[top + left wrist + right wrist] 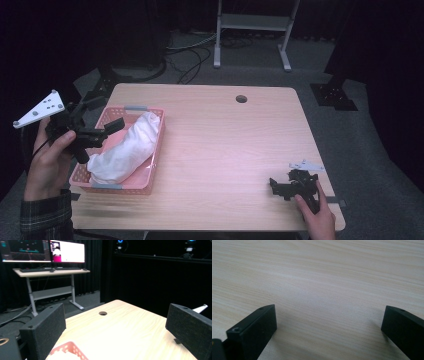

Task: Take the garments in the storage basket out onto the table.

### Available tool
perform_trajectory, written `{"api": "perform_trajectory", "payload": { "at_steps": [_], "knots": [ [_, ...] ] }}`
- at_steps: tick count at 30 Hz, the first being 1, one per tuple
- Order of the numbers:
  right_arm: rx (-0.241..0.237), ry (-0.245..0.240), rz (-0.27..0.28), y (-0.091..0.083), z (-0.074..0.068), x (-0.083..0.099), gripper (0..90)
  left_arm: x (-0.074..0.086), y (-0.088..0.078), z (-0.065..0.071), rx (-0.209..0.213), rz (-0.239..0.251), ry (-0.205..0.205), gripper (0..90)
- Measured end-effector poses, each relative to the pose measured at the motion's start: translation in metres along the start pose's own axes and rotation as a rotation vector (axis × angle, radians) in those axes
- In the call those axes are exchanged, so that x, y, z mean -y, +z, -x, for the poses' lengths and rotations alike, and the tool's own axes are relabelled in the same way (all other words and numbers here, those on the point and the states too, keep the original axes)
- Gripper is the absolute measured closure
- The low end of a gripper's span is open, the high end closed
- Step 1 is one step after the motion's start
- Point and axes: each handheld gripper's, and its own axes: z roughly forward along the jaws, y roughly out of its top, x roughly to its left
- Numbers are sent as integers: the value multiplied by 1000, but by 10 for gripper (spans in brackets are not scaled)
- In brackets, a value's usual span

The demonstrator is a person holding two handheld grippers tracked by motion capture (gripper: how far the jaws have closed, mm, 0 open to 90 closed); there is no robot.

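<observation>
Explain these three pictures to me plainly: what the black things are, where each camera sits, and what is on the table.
No machine here: a person holds a black two-jaw tool in each hand. The high view looks down on a wooden table. The left tool hovers at a pink basket with a white cloth lying in it. The right tool sits low at the table's near right corner. The other two pictures come from cameras riding on each tool, looking out between its jaws. Both tools are open and hold nothing.

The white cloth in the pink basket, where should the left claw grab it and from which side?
Probably the near end of the white cloth, bunched highest above the pink basket rim. Come from above with the open left claw, jaws across the roll's width, since the walls block a sideways approach.
</observation>
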Motion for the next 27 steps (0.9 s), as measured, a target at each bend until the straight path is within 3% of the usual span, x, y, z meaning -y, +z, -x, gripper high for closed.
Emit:
{"api": "perform_trajectory", "payload": {
  "at_steps": [17,27],
  "knots": [
    [0,0,0,0,0,0,0,7,-21,-23,-80,14,-1,28],
    [0,0,0,0,0,0,0,11,-23,-29,-114,-29,7,28]
  ]
}}
